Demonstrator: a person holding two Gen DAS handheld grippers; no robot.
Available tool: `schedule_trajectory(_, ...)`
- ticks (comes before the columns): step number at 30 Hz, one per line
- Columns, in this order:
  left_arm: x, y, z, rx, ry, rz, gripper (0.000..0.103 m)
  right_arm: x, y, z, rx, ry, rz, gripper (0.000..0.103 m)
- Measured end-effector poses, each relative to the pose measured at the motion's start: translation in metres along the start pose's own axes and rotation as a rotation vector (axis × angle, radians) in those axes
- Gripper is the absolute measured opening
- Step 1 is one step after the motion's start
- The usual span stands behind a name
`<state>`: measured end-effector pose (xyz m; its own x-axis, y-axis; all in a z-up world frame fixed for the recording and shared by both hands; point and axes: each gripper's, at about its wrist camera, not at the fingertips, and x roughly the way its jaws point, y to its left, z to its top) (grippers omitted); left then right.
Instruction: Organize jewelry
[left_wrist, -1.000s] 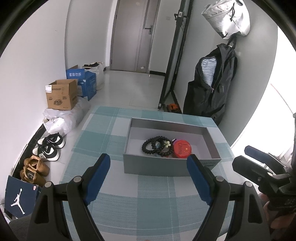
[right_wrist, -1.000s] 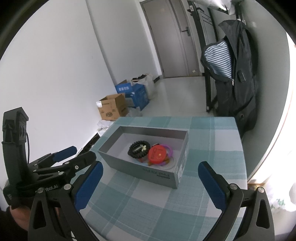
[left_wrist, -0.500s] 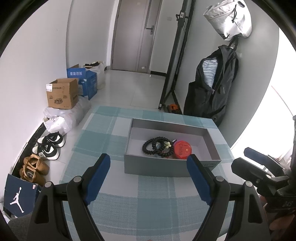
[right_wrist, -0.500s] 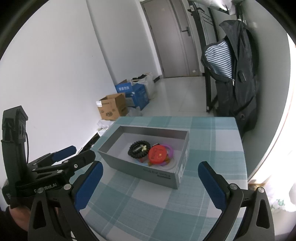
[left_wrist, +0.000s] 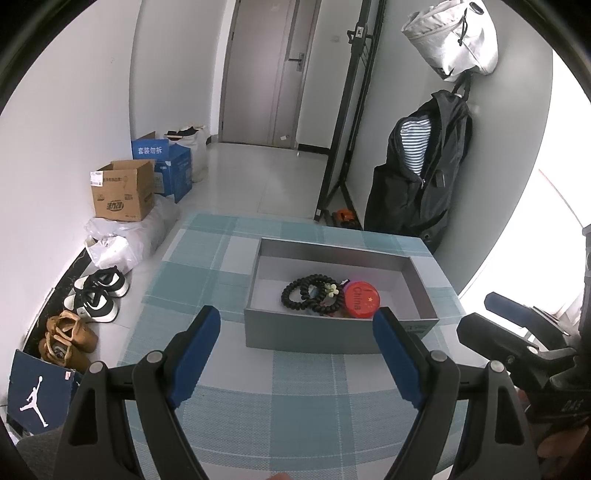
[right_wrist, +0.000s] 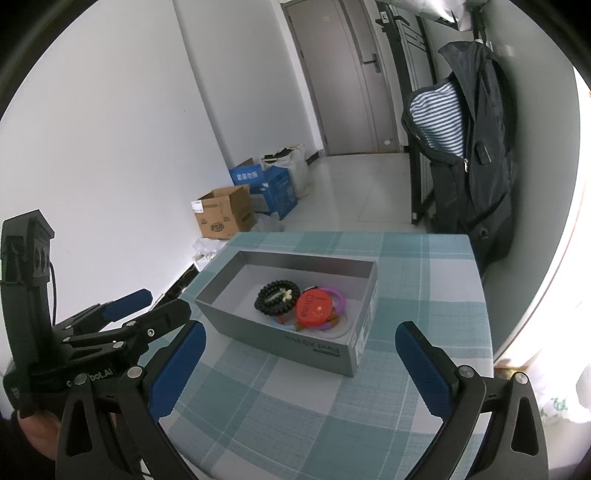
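Observation:
A grey open box (left_wrist: 295, 334) (right_wrist: 280, 339) stands on the teal checked tablecloth (left_wrist: 306, 406). Inside lie black bead bracelets (left_wrist: 308, 293) (right_wrist: 275, 297), a red round "China" badge (left_wrist: 362, 299) (right_wrist: 316, 304), and purple and other coloured rings (right_wrist: 341, 301). My left gripper (left_wrist: 297, 343) is open and empty, just in front of the box. My right gripper (right_wrist: 299, 352) is open and empty, near the box's front corner. Each gripper shows in the other's view, the right one (left_wrist: 491, 317) at the right, the left one (right_wrist: 147, 306) at the left.
Cardboard and blue boxes (left_wrist: 125, 192) and shoes (left_wrist: 96, 295) lie on the floor left of the table. A black jacket (left_wrist: 421, 173) and a white bag (left_wrist: 454, 37) hang on the right wall. A black stand (left_wrist: 347, 122) and a door (left_wrist: 266, 70) are behind.
Both grippers stay open and nearly still. The left wrist view has drifted slightly back and up from the box.

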<state>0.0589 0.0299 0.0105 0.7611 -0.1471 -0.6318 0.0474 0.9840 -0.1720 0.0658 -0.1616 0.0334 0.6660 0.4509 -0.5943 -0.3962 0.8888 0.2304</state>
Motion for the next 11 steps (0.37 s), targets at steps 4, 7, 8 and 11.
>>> schedule_trajectory(4, -0.0002, 0.0009, 0.0003, -0.003, -0.003, 0.003, 0.081, 0.0003, -0.0003, -0.0005, -0.001, 0.001, -0.001, 0.103)
schedule_trajectory(7, -0.0012, 0.0009, 0.0006, 0.0, -0.012, 0.009, 0.081, 0.0, -0.0007, -0.0004, -0.001, 0.001, -0.003, 0.103)
schedule_trajectory(8, -0.0017, 0.0007, 0.0005, 0.003, -0.018, 0.011, 0.081, -0.0004, -0.0006, -0.0004, -0.001, 0.001, -0.002, 0.103)
schedule_trajectory(11, -0.0021, 0.0009, 0.0006, 0.008, -0.023, 0.0, 0.081, 0.0, -0.001, -0.0007, -0.001, 0.004, -0.003, 0.103)
